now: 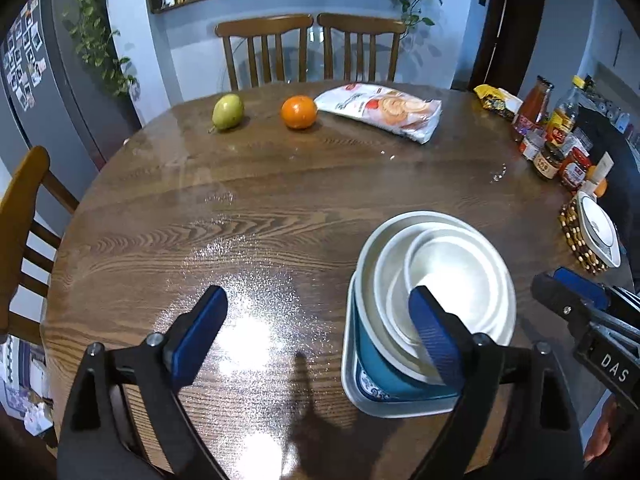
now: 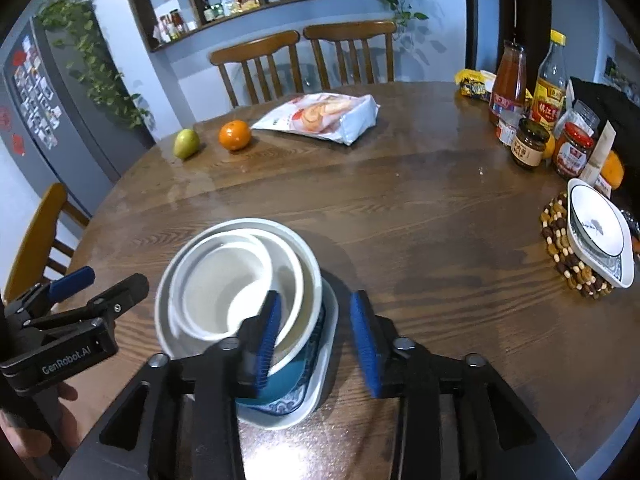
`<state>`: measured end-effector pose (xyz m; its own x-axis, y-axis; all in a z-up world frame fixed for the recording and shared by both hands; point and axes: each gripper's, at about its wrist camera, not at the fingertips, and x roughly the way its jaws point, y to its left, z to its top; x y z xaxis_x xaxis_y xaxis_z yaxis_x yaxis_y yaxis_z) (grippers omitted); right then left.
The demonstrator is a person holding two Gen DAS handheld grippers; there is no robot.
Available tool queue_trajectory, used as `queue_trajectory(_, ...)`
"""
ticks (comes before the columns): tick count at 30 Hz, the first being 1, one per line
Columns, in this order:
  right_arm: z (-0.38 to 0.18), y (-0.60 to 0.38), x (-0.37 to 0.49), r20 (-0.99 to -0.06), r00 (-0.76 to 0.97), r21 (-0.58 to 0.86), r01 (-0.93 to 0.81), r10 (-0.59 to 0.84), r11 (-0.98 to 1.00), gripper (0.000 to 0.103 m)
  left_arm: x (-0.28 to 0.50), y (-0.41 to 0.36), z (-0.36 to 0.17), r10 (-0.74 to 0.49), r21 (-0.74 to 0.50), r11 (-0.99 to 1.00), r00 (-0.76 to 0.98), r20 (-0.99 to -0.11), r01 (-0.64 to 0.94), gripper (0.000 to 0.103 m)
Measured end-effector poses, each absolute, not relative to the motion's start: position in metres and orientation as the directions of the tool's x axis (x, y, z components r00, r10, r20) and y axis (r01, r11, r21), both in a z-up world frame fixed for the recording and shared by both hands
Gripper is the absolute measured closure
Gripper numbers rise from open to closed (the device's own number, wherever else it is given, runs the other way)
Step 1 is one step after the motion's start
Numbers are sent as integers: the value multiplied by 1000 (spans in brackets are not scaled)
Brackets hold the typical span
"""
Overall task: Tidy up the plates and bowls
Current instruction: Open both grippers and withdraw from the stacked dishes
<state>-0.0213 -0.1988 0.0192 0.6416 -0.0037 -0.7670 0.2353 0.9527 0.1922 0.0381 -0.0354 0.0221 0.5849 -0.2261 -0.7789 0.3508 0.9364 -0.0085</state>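
A stack of nested white bowls (image 1: 452,272) (image 2: 224,280) sits in a teal bowl (image 1: 378,356) (image 2: 286,384) on a white rectangular plate with blue trim (image 1: 360,398) (image 2: 320,376), near the front edge of the round wooden table (image 1: 280,184). My left gripper (image 1: 318,296) (image 2: 112,280) stands wide open just left of the stack, nothing between its fingers. My right gripper (image 2: 316,298) (image 1: 554,278) is open over the stack's right rim; its pads do not press on it. A second white dish with a dark rim (image 2: 598,232) (image 1: 598,232) rests on a beaded trivet (image 2: 560,240) at the right.
A pear (image 2: 186,143), an orange (image 2: 235,135) and a snack bag (image 2: 320,118) lie at the far side. Bottles and jars (image 2: 532,120) crowd the right edge. Wooden chairs (image 2: 304,60) stand behind the table, another at the left (image 1: 20,220).
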Motion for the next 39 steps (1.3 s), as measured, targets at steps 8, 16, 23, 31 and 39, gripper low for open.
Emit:
queue_trajectory(8, 30, -184, -39, -745, 667, 149, 217, -34, 965, 46, 20, -34, 34, -238, 6, 928, 604, -761, 373, 1)
queue_trajectory(16, 36, -174, -60, -726, 685, 113, 206, -61, 972, 44, 3, -31, 39, -249, 17, 914, 593, -766, 406, 1)
queue_trajectory(23, 43, -167, -78, -704, 707, 95, 192, -70, 977, 34, -8, -26, 37, -256, 11, 905, 564, -785, 426, 1)
queue_trajectory(31, 41, -163, -86, -712, 698, 79, 191, -78, 978, 29, -17, -19, 31, -251, 11, 903, 550, -796, 429, 1)
queue_trajectory(39, 30, -160, -92, -739, 669, 69, 198, -83, 978, 17, -22, -14, 22, -209, 68, 900, 561, -801, 431, 1)
